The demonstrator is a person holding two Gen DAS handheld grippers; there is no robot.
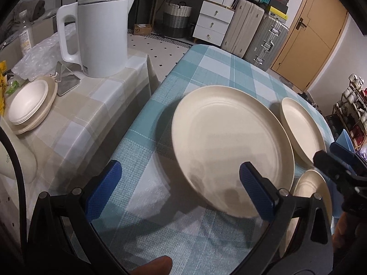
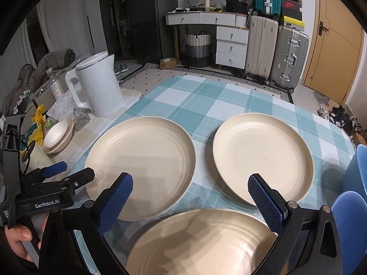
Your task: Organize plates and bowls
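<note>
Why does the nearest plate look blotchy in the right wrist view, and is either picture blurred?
Right wrist view: the blotches on the nearest plate are shadows with stepped outlines, apparently cast by the open right gripper under overhead light; focus is sharp. Left wrist view: slight softness on the big plate near the open left gripper; fisheye bends the door and table edges.

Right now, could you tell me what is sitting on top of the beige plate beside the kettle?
A stack of white bowls rests nested on the beige plate, near the kettle. The top bowl looks empty; whatever lies between the lower bowls is covered.
</note>
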